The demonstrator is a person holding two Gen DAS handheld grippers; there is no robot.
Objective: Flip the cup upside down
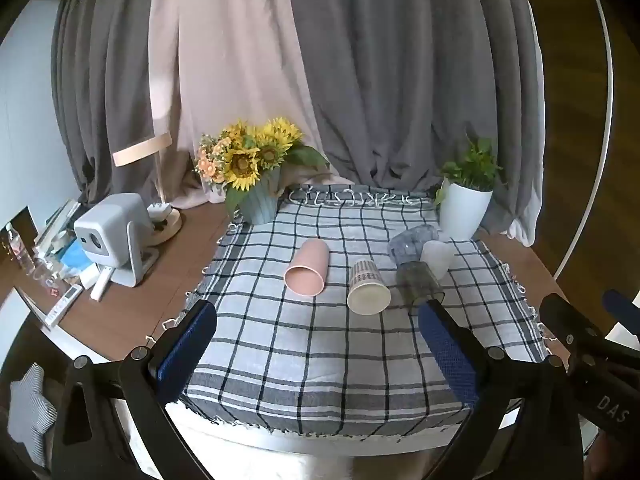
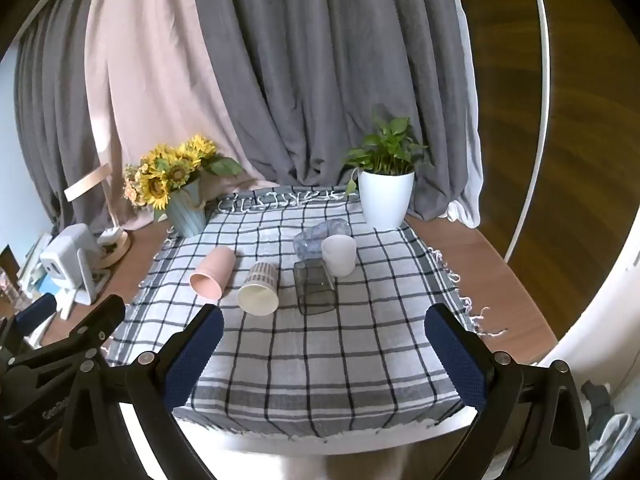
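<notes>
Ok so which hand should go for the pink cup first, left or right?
Probably left. The pink cup lies on its side at the left end of the row, nearly centred ahead of the open left gripper. The right gripper, also open, sits further right, facing the grey cup.

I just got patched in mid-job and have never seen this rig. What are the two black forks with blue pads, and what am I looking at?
Each fork is a hand-held gripper, filmed by its own camera looking along its jaws: left gripper in one picture, right gripper in the other. Both are open and hold nothing. On the checked cloth lie a pink cup, a patterned paper cup and a dark clear cup on their sides. A white cup stands behind, with a crumpled clear one beside it.
</notes>
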